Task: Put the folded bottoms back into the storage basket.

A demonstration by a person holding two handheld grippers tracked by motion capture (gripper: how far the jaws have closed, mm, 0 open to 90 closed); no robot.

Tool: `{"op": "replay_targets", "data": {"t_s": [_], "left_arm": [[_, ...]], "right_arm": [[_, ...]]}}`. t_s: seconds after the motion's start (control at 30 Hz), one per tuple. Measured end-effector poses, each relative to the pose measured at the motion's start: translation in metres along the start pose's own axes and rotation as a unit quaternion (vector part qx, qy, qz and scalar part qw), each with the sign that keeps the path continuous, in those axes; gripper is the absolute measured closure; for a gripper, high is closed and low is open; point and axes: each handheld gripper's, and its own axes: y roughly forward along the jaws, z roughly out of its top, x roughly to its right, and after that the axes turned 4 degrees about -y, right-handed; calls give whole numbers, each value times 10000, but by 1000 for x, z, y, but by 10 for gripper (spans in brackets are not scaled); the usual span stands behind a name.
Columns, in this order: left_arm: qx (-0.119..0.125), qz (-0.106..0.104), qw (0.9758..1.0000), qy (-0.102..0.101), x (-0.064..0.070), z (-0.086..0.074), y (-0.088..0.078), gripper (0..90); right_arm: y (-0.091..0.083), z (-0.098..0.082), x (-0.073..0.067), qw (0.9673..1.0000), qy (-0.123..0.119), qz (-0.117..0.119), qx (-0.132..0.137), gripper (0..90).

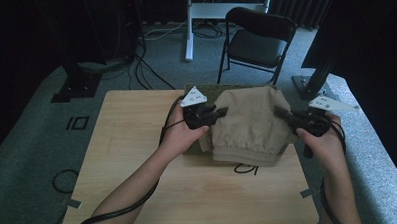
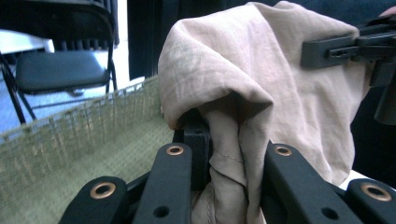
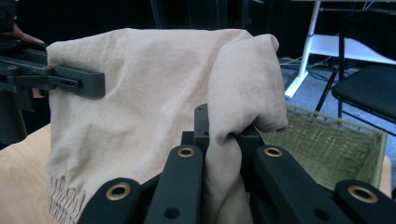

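Above the far half of the surface (image 1: 139, 194), a beige garment (image 1: 249, 125) with an elasticated hem is held up, stretched between the two grippers. The left gripper (image 1: 217, 113) is clamped on the garment's left upper corner; its jaws are seen nearly closed on a pinched fold of cloth in the left gripper view. The right gripper (image 1: 282, 112) is clamped likewise on the right upper corner, jaws tight on a fold. The garment's long axis runs left to right between the jaws, with the gathered hem hanging toward the near edge. A green woven basket (image 1: 195, 89) sits at the far edge, directly behind and partly below the cloth, just beyond both grippers and about equally near each. A move forward and down would probably be needed to lower the garment into it.
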Motion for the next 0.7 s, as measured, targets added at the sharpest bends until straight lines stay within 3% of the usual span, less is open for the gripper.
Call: {"op": "replay_targets", "data": {"t_s": [0.03,0.37,0.47,0.7], "left_arm": [[74,-1,10000,-34,-4,10,0,801],[434,127,9989,-121,-19,55,-1,804],[478,127,9987,-158,-24,65,-1,805],[442,418,9979,-238,-43,83,6,806]], "right_arm": [[4,11,4,10000,21,-11,17,848],[10,59,23,9993,157,68,317,848],[15,73,30,9992,198,59,346,848],[35,96,43,9986,389,142,326,849]]}}
